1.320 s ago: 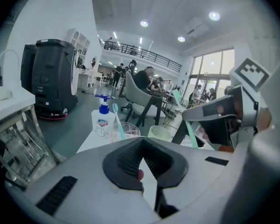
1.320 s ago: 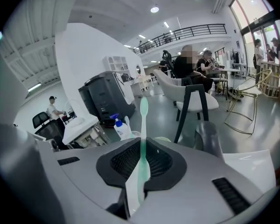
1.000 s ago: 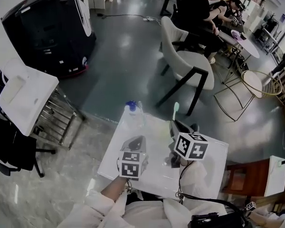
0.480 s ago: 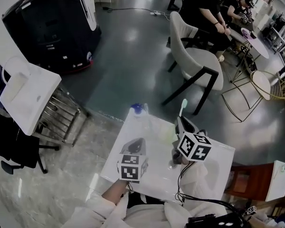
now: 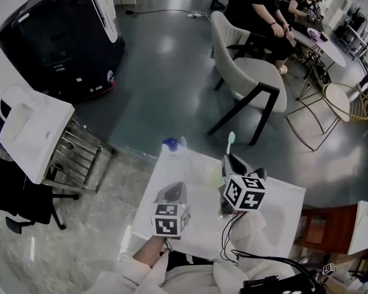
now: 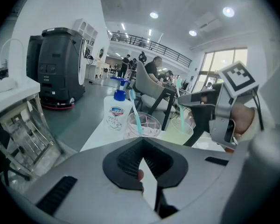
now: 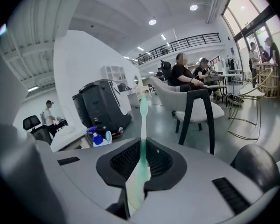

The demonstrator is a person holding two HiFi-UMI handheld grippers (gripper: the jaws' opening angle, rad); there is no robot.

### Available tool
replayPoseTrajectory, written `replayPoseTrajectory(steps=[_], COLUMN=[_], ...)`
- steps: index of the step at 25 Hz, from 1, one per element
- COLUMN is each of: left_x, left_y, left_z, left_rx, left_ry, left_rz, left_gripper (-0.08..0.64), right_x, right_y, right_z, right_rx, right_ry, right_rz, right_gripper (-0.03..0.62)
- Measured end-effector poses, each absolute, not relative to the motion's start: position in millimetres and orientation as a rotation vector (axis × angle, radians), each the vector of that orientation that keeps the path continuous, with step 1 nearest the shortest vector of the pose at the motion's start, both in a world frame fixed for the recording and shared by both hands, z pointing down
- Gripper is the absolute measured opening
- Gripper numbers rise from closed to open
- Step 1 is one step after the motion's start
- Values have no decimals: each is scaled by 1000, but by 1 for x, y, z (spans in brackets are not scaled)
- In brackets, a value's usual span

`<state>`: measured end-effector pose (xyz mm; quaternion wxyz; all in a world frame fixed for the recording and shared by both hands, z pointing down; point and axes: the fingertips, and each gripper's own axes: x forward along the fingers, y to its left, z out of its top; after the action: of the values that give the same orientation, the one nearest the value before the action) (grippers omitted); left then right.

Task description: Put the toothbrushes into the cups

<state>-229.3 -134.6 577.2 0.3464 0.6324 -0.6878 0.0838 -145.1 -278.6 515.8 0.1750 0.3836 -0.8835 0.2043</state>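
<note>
1. your right gripper (image 7: 142, 146) is clamped on a green toothbrush (image 7: 143, 120). the bristle head points out past the jaw tips and the handle runs back toward the camera.
2. in the head view, that gripper (image 5: 230, 163) hangs over the far half of the white table (image 5: 202, 216). the toothbrush (image 5: 230, 141) sticks up from it near the table's far edge.
3. your left gripper (image 6: 142, 146) is clenched. the jaw tips meet and nothing is caught between them.
4. in the head view, the left gripper (image 5: 175, 192) sits over the near-left part of the table, beside the right one but not touching it.
5. in the left gripper view, a pink cup (image 6: 147, 125) stands ahead of the jaws. a second brush (image 6: 135, 115) stands in it, leaning left.
6. a soap bottle (image 6: 115, 115) with a blue pump stands just beside the pink cup, on its left.
7. a green cup (image 6: 181, 129) stands just right of the pink cup, under the right gripper's jaws.
8. the held toothbrush's lower end comes down to the green cup's mouth. you can't tell whether it is inside or touching.
9. a grey chair (image 5: 251, 78) stands on the dark floor beyond the table.
</note>
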Motion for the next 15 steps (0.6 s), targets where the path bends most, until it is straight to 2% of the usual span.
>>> replayPoseTrajectory(steps=[15], left_x=[-230], left_y=[-136], left_z=[583], left_rx=[1620], left_ry=[-1783], left_rz=[220], left_gripper=[-3], right_x=[-141], right_y=[-278], right_z=[534], right_rx=[1084], right_ry=[-2413], right_rz=[612], right_gripper=[46])
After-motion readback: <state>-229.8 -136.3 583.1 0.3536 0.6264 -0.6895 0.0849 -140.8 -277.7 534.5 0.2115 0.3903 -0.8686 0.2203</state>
